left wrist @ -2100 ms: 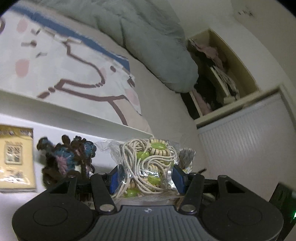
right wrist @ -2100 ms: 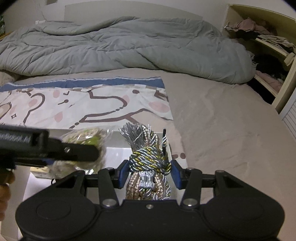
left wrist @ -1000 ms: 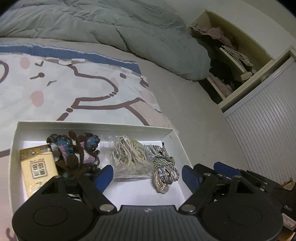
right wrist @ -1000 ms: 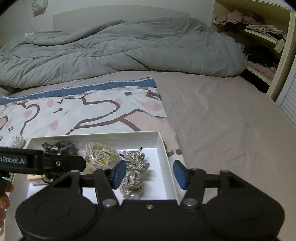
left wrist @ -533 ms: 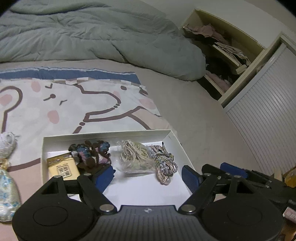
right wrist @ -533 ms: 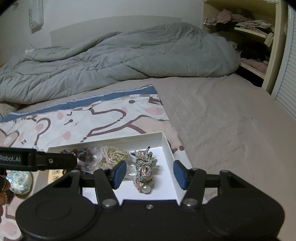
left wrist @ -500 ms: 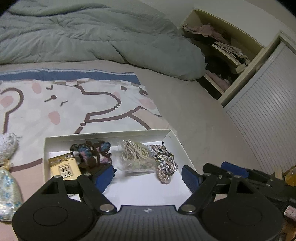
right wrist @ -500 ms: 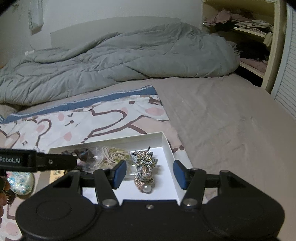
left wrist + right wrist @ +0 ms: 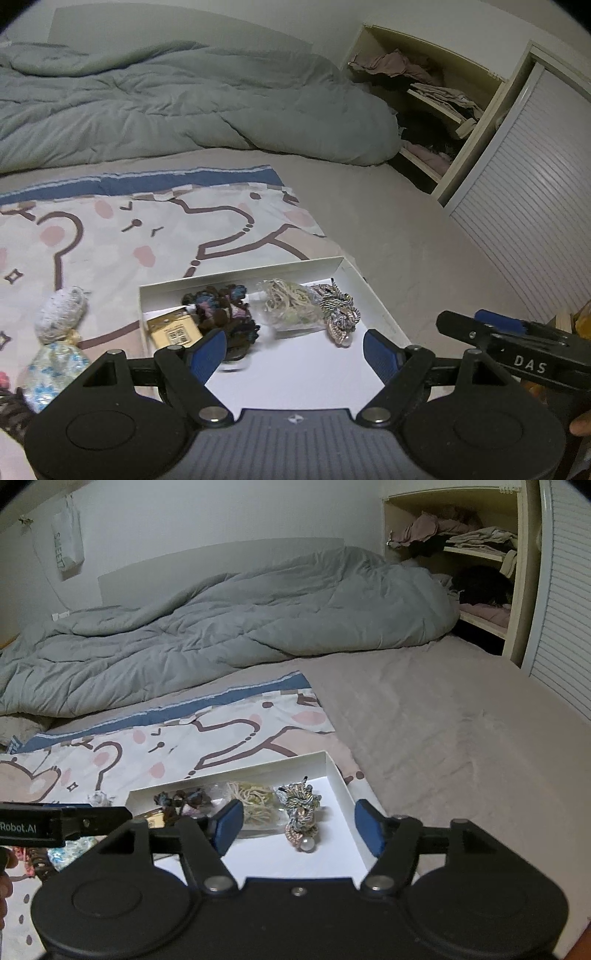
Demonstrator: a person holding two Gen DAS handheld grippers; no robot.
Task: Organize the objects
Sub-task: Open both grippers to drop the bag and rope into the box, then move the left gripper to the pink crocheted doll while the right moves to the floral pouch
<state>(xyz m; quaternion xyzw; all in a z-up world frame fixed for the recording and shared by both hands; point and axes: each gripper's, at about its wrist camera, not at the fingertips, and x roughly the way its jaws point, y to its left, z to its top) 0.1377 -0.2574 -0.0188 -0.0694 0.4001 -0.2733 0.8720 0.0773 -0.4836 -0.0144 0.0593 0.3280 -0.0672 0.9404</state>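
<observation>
A shallow white box (image 9: 373,300) (image 9: 341,775) lies on the bed. In a row inside it are a yellow packet (image 9: 173,328), a dark knitted bundle (image 9: 221,310) (image 9: 181,798), a clear bag of cream cord with green beads (image 9: 290,304) (image 9: 255,801) and a grey-gold braided tassel with a pearl (image 9: 340,319) (image 9: 301,812). My left gripper (image 9: 295,352) is open and empty, raised over the box's near side. My right gripper (image 9: 297,827) is open and empty, above the box's near right part.
A patterned cloth (image 9: 147,236) (image 9: 207,742) lies under the box. A white and blue wrapped bundle (image 9: 55,339) lies left of the box. A grey duvet (image 9: 166,110) (image 9: 240,627) is heaped behind. An open shelf unit (image 9: 424,114) and a slatted door (image 9: 524,192) stand at the right.
Both grippers let go of the cord bag and the tassel, which now lie in the box. Both have since drawn back and upward, open and empty.
</observation>
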